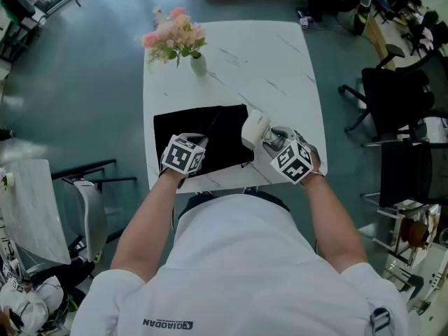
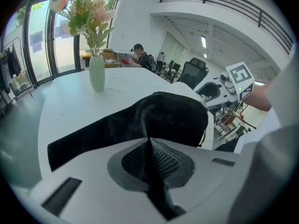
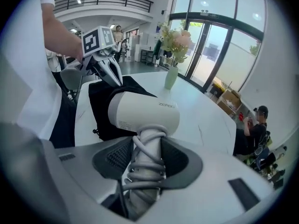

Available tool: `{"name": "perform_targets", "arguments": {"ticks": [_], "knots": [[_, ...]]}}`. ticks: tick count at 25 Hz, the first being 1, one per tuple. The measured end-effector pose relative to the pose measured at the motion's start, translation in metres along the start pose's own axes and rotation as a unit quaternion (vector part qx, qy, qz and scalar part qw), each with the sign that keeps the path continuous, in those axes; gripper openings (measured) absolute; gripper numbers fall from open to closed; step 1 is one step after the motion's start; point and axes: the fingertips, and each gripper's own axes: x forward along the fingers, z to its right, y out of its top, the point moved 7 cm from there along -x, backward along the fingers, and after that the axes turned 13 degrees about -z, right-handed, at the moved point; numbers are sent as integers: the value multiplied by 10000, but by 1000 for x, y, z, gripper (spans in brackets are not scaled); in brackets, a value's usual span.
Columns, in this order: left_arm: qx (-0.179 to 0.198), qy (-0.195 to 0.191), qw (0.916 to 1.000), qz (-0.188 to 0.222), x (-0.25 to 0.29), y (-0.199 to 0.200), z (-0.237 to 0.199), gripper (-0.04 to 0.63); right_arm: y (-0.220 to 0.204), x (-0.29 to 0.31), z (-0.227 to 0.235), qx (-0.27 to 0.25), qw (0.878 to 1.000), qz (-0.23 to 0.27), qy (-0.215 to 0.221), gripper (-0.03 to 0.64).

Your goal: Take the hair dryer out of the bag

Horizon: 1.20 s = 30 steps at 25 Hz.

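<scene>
1. On the right gripper [image 3: 148,158], the fingers [image 3: 116,158] clamp the hair dryer [image 3: 145,112] by its handle, grey cord wound round it.
2. On the left gripper [image 2: 150,148], the fingers [image 2: 170,160] are pressed together, pinching a fold of the black bag [image 2: 159,118].
3. Dryer head is clear of the bag, just beside its right edge in the head view.
4. Bag lies on a white marbled bench [image 1: 266,68], towards the near edge.
5. Vase of pink flowers [image 1: 183,40] stands at the far left of the bench, apart from the bag.
6. Room: grey-green floor [image 1: 77,96], black office chairs [image 1: 392,96] at right, tall windows [image 3: 210,41], balcony railing [image 3: 107,1] overhead.
</scene>
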Motion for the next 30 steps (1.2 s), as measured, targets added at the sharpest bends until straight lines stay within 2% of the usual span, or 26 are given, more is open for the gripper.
{"name": "perform_targets", "arguments": {"ticks": [3, 5, 8, 13, 18, 23, 30], "knots": [[26, -83, 9999, 125, 3, 10, 8, 25, -18, -7, 10, 243, 9996, -13, -119, 199], [60, -163, 9998, 55, 8, 14, 13, 33, -30, -11, 16, 413, 9990, -28, -195, 199], [173, -225, 9995, -129, 16, 17, 21, 135, -46, -16, 25, 640, 9975, -53, -282, 199], [389, -70, 9991, -164, 17, 21, 28, 147, -68, -23, 41, 1014, 9940, -54, -407, 199], [364, 52, 9993, -88, 13, 19, 29, 147, -78, -16, 53, 1370, 9896, -19, -440, 200], [139, 36, 9999, 45, 5, 8, 33, 143, -80, 4, 65, 1800, 9822, -26, -537, 199], [-85, 133, 9998, -125, 0, -11, 43, 30, -90, 20, 87, 2420, 9671, -78, -778, 199]]}}
